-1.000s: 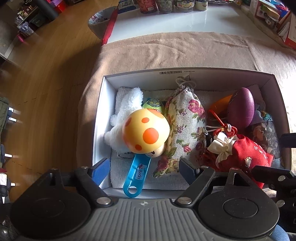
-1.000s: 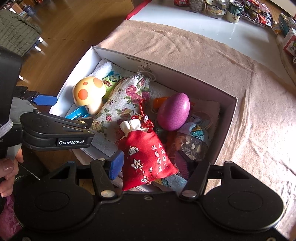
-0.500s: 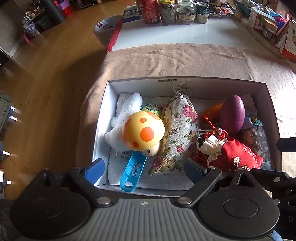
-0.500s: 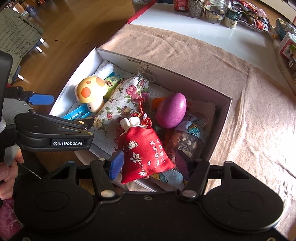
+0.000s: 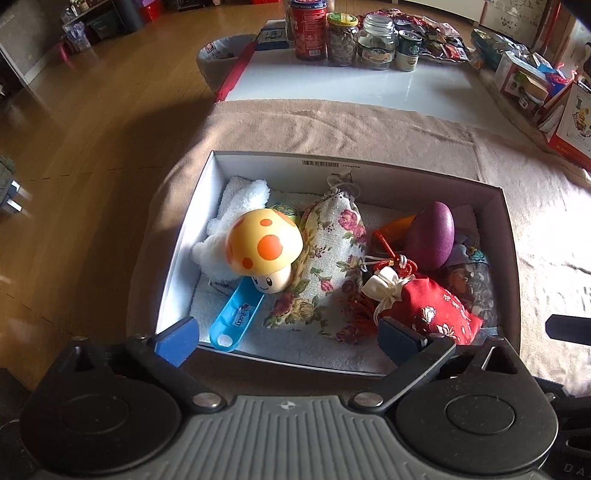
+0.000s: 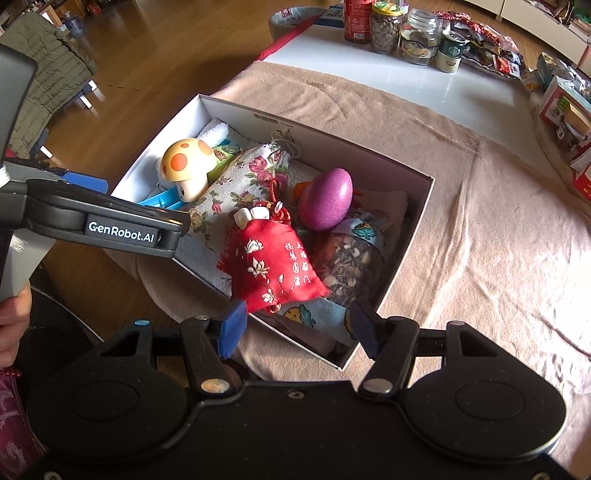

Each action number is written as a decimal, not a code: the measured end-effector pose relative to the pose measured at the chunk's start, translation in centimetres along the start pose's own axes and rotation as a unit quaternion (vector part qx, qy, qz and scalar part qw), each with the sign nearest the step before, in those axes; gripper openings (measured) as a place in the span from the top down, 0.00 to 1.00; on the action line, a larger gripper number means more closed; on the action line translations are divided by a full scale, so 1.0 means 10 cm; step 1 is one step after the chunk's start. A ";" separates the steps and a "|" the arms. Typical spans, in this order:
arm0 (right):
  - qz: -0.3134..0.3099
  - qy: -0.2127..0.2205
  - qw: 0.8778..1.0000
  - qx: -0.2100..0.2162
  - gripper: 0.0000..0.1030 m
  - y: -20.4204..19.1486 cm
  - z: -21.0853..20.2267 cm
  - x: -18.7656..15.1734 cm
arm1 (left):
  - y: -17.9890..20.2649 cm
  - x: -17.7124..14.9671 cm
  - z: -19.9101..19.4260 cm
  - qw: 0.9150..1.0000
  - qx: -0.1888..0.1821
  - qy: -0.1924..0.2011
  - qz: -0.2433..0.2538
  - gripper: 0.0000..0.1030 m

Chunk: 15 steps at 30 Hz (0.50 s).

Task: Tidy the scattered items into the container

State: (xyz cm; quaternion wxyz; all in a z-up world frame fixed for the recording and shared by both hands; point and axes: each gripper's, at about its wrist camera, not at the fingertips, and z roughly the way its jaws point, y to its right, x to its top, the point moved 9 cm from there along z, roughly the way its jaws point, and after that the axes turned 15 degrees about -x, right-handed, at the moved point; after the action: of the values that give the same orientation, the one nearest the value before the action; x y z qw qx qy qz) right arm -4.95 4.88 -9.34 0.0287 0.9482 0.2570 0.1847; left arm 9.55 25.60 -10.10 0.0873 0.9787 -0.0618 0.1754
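Observation:
A white cardboard box (image 5: 354,168) (image 6: 406,236) sits on a tan cloth. In it lie a yellow mushroom toy (image 5: 263,248) (image 6: 186,166), a floral pouch (image 5: 328,266) (image 6: 243,181), a red pouch (image 5: 432,306) (image 6: 275,266), a purple egg (image 5: 432,236) (image 6: 327,199), a blue tag (image 5: 236,317), a white plush (image 5: 236,210) and a clear bag of dried bits (image 6: 351,266). My left gripper (image 5: 288,338) is open and empty, above the box's near edge. My right gripper (image 6: 297,328) is open and empty, above the box's near right corner.
The tan cloth (image 6: 498,236) covers the table around the box. Jars and cans (image 5: 354,40) (image 6: 406,33) stand on the white tabletop behind. Boxes and packets (image 5: 535,77) line the far right. Wooden floor (image 5: 74,147) lies to the left.
Both grippers have pulled back and up from the box, so the box looks smaller and more of the table shows. The items in the box have not moved.

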 end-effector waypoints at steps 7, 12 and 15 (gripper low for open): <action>0.011 0.030 0.999 0.000 0.41 0.08 -0.15 -0.10 | 0.07 -0.12 -0.01 1.000 0.000 0.005 -0.006 0.01; 0.010 0.042 0.999 -0.002 0.41 0.09 -0.21 -0.17 | 0.13 -0.17 -0.04 1.000 -0.011 0.013 -0.011 0.01; 0.013 0.050 0.999 0.000 0.41 0.09 -0.25 -0.20 | 0.18 -0.19 -0.07 1.000 -0.017 0.019 -0.009 0.01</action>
State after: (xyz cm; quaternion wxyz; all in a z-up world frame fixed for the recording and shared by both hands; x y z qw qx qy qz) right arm -6.97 2.98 -7.57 0.0134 0.9411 0.2457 0.2319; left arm 7.26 24.19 -9.91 0.1071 0.9739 -0.0543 0.1924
